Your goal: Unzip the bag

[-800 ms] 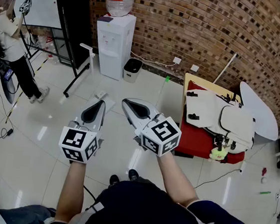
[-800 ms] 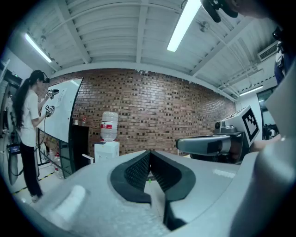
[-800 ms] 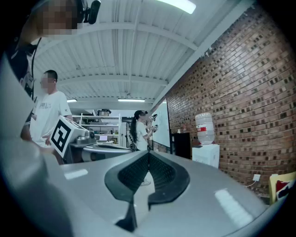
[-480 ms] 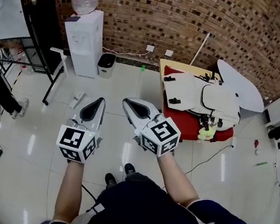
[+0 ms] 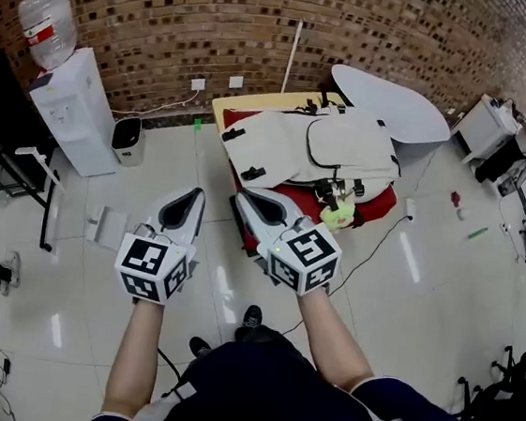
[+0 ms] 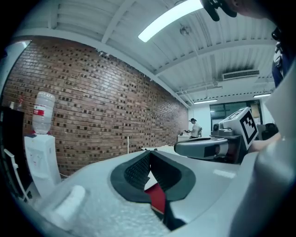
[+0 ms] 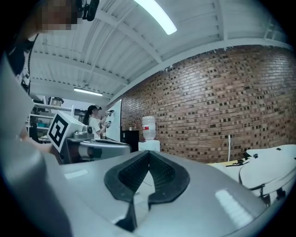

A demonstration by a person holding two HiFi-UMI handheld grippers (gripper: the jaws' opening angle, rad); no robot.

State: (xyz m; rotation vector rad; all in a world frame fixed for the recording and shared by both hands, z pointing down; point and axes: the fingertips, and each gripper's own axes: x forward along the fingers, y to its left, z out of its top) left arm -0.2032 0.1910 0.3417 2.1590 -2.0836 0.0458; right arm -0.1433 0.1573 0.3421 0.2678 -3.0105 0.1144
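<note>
- Bag (image 5: 322,150): a cream backpack lying flat on the red-covered desk (image 5: 377,205) in front of the brick wall (image 5: 173,6). The front pocket panel faces up and black strap buckles (image 5: 249,172) sit at its left side. The zip looks closed, but the pull is too small to pick out from here.
- A small yellow-green charm (image 5: 338,217) hangs at the bag's near edge among dark fittings. It may mark a pull; I cannot confirm this.
- A white oval board (image 5: 389,101) lies behind the bag. I cannot tell whether the two touch.
- Right tool (image 5: 241,194): jaws together with nothing between them, held about level. Its tip is near the desk's near corner and clear of the bag.
- Left tool (image 5: 195,194): jaws together and empty, just beside the right one, over the floor (image 5: 154,174) and further from the desk.
- Judged step: the approach. Unzipping has not begun.
- To do it well:
  - Spread both pairs of jaws before arriving, and find the pull first.
  - Clamp one tool on the fabric just beside the zip's closed end so the soft bag does not slide or bunch.
  - Pinch the tab with the other tool and draw low along the track, following the pocket's curve.
- Watch that the charm does not snag.
</note>
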